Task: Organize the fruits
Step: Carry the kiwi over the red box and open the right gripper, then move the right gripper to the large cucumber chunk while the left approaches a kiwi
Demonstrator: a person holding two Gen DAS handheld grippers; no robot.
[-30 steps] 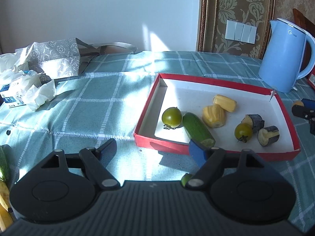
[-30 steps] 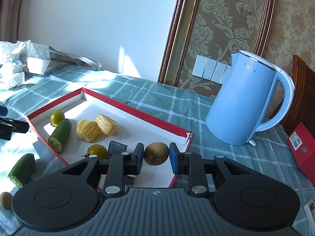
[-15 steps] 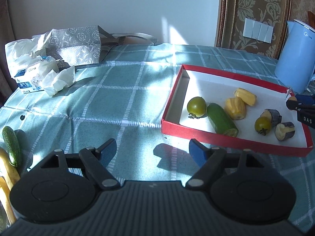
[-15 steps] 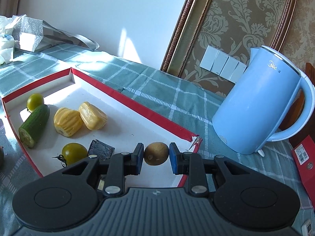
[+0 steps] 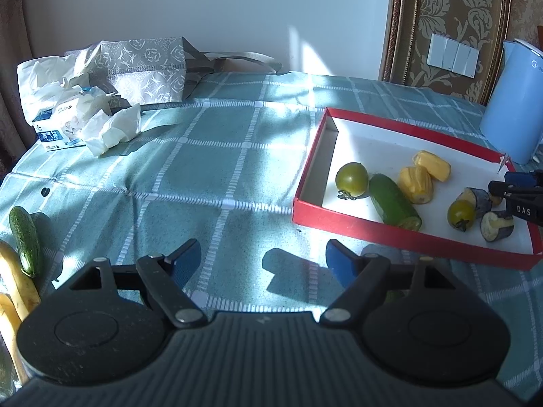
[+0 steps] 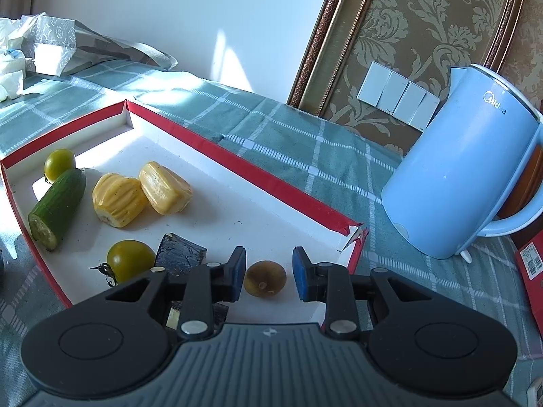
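A red tray (image 6: 237,166) with a white floor holds two green tomatoes (image 6: 130,259), a cut cucumber (image 6: 57,203), two yellow fruit pieces (image 6: 117,198) and dark eggplant chunks (image 6: 181,254). A brown kiwi (image 6: 264,278) rests on the tray floor near its right corner, between the blue pads of my right gripper (image 6: 265,273). Those jaws are opening, with a thin gap on each side of the kiwi. My left gripper (image 5: 261,257) hangs open over bare tablecloth left of the tray (image 5: 373,234), with nothing in it.
A blue kettle (image 6: 451,176) stands right of the tray, beside a red box (image 6: 531,268). In the left wrist view, a whole cucumber (image 5: 23,239) and bananas (image 5: 13,278) lie at the table's left edge. Tissues and a patterned bag (image 5: 146,68) sit at the back left.
The right gripper came down into the tray's corner with the kiwi and its pads have just parted from it. The left gripper drew back leftward from the tray, still open.
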